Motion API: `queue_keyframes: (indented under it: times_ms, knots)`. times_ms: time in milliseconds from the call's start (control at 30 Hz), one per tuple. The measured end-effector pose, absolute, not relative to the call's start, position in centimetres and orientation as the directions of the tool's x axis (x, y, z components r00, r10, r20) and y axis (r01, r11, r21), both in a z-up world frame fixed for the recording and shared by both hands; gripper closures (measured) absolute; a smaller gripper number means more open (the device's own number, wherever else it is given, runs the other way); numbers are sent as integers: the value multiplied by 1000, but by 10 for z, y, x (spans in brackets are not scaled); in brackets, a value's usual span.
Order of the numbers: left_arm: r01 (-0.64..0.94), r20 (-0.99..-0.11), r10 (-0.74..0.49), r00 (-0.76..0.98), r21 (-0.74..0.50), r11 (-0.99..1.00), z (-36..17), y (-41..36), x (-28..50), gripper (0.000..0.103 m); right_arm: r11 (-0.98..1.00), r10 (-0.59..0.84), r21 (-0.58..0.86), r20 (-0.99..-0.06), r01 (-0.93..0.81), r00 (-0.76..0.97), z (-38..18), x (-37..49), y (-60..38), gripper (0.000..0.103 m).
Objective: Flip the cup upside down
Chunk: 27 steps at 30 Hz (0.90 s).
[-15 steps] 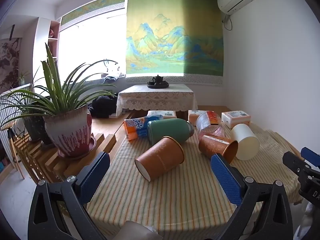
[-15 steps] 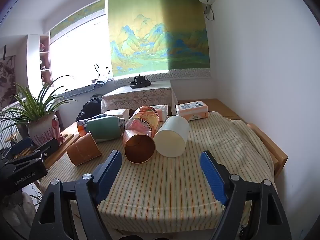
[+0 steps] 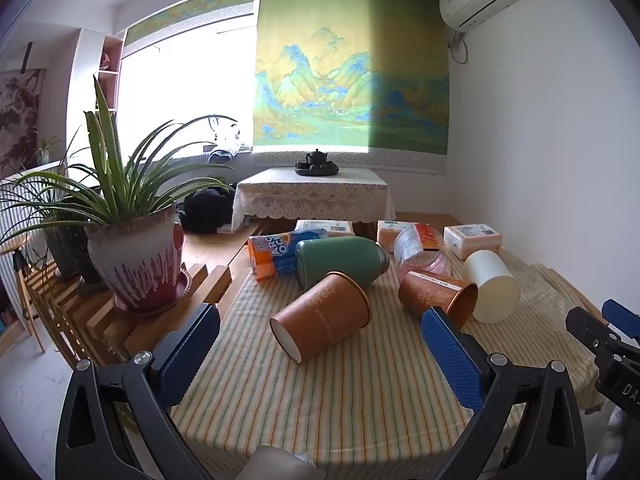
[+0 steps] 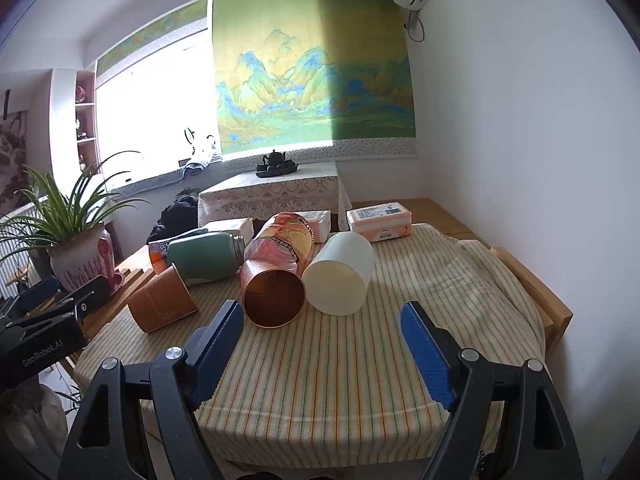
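Several cups lie on their sides on the striped tablecloth point(image 3: 340, 392). A brown paper cup point(image 3: 322, 322) lies in front of my left gripper point(image 3: 320, 354), base toward me; it also shows in the right wrist view point(image 4: 162, 304). A second brown cup point(image 3: 438, 296) lies with its copper mouth toward my right gripper point(image 4: 322, 346), seen there too point(image 4: 274, 294). A white cup point(image 3: 492, 286) lies beside it point(image 4: 340, 276). Both grippers are open, empty and hover near the table's front edge.
A green flask point(image 3: 340, 258), a clear printed cup point(image 4: 282, 242), an orange-blue pack point(image 3: 276, 250) and tissue packs point(image 3: 472, 238) lie behind the cups. A potted plant point(image 3: 136, 256) stands on a wooden rack left of the table. The white wall is on the right.
Both grippers have barely moved; the views are almost the same. No cup has moved.
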<state>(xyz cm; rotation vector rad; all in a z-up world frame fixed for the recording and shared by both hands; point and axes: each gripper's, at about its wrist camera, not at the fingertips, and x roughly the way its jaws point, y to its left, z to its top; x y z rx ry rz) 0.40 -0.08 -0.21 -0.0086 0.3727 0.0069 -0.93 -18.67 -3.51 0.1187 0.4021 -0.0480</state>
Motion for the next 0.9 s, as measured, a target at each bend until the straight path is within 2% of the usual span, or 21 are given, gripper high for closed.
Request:
queue_keyframes:
  times_ms: [900]
  knots:
    - [-2, -379, -3, 925, -15, 1000, -7, 2, 9, 1, 990, -36, 108, -405, 87, 913, -37, -7, -190, 25]
